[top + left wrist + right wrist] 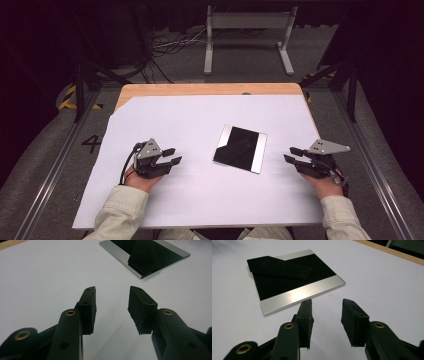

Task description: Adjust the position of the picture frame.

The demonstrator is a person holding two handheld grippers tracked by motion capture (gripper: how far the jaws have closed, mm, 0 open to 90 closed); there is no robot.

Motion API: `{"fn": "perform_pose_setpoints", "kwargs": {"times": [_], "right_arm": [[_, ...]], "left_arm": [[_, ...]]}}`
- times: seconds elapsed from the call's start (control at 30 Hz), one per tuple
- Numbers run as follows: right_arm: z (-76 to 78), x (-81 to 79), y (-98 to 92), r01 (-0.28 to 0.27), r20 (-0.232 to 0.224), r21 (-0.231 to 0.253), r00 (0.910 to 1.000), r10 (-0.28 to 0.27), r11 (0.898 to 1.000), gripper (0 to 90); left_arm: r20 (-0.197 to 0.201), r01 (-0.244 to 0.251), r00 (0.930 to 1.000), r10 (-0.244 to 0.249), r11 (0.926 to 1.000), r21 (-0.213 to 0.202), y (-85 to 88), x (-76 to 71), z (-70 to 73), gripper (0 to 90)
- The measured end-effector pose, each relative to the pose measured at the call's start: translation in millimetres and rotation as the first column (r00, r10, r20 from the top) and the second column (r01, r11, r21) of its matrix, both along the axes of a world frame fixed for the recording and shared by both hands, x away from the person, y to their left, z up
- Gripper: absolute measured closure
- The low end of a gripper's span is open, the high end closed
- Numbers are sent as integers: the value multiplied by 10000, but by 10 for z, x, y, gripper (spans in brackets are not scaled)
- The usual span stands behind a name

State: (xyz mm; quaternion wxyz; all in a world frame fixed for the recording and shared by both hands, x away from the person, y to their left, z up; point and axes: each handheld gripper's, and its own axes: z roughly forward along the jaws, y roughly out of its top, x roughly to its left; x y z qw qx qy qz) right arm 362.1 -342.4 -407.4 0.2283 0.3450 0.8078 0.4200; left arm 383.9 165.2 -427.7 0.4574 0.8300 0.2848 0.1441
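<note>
We see black plate (240, 149) mid-frame on white sheet (190, 120) over bench (200, 89); left gripper (172, 156), right gripper (291, 154) flank it, both released, empty, path unobstructed.

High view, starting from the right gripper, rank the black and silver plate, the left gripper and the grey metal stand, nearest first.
1. Black and silver plate, on the white sheet just left of the right gripper.
2. Left gripper, across the sheet at the left.
3. Grey metal stand, on the floor beyond the table.

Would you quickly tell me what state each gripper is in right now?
Left gripper: open, holding nothing, above the white sheet.
Right gripper: open, holding nothing, short of the black and silver plate.
</note>
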Motion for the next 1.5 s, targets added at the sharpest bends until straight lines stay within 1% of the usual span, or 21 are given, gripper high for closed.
{"fn": "perform_pose_setpoints", "kwargs": {"times": [0.1, 0.17, 0.2, 0.23, 0.27, 0.33, 0.47, 0.5, 0.53, 0.63, 0.7, 0.77, 0.87, 0.93, 0.97, 1.03, 1.1, 1.17, 1.2, 1.33, 1.5], "right_arm": [[4, -1, -13, 34, -24, 103, 10000, -34, 9999, 604], [9, 4, -16, 36, -12, 162, 10000, -36, 9999, 607], [12, 3, -15, 41, -6, 175, 10000, -41, 9998, 609], [17, 3, -10, 61, -21, 196, 10000, -61, 9998, 620], [17, 3, -10, 61, -21, 196, 10000, -61, 9998, 620], [22, -1, -8, 78, -55, 211, 10000, -77, 9997, 640], [29, -17, -6, 75, -115, 208, 9999, -72, 9998, 699], [30, -21, -6, 85, -145, 170, 9999, -83, 9998, 708], [29, -27, -5, 78, -170, 159, 9998, -75, 9998, 725], [29, -45, -3, 61, -203, 41, 9998, -60, 10000, 773], [31, -61, -7, 74, -226, -28, 9997, -75, 10000, 807], [31, -68, -12, 95, -273, -33, 9996, -96, 9999, 831], [25, -89, -26, 96, -365, -100, 9993, -100, 9999, 867], [23, -94, -30, 105, -384, -122, 9992, -110, 9999, 872], [20, -99, -36, 116, -406, -140, 9991, -122, 9998, 876], [17, -111, -51, 148, -444, -132, 9989, -153, 9998, 880], [15, -123, -59, 181, -453, -129, 9988, -187, 9998, 883], [12, -133, -66, 160, -470, -134, 9988, -166, 9998, 888], [12, -139, -67, 163, -483, -139, 9987, -170, 9998, 890], [8, -158, -64, 141, -500, -178, 9986, -149, 9997, 892], [-6, -175, -39, 63, -554, -247, 9984, -77, 9997, 892]], "left_arm": [[-180, -12, 9998, 15, 9999, 166, -43, 10, 1, 578], [-331, 8, 9995, 1, 9996, 268, -76, 22, 4, 604], [-479, -20, 9988, 34, 9996, 290, -93, 28, 9, 630], [-561, 4, 9984, 13, 9995, 302, -103, 41, 14, 694], [-710, -26, 9975, 46, 9996, 283, -120, 55, 22, 694], [-1048, 29, 9945, -12, 9999, 157, -155, 93, 38, 763], [-1542, 117, 9880, -97, 9999, 123, -225, 149, 53, 885], [-1644, 107, 9864, -86, 9999, 117, -244, 162, 58, 897], [-1775, 104, 9841, -90, 9999, 66, -266, 172, 62, 899], [-1953, 190, 9806, -169, 9998, 87, -334, 210, 85, 900], [-2059, 188, 9784, -178, 9998, 28, -374, 232, 92, 900], [-2088, 255, 9777, -233, 9996, 79, -414, 269, 98, 900], [-2231, 310, 9744, -277, 9995, 116, -499, 326, 101, 900], [-2253, 366, 9738, -308, 9991, 217, -562, 360, 101, 900], [-2207, 392, 9749, -299, 9985, 376, -601, 381, 99, 900], [-2223, 462, 9744, -335, 9976, 518, -662, 424, 87, 900], [-2264, 524, 9733, -383, 9970, 568, -702, 460, 71, 900], [-2400, 557, 9699, -402, 9968, 582, -745, 496, 50, 900], [-2383, 645, 9700, -476, 9959, 634, -786, 525, 35, 900], [-2490, 745, 9669, -563, 9951, 645, -865, 554, 23, 900], [-2595, 862, 9635, -663, 9941, 659, -1029, 598, -2, 900]]}}
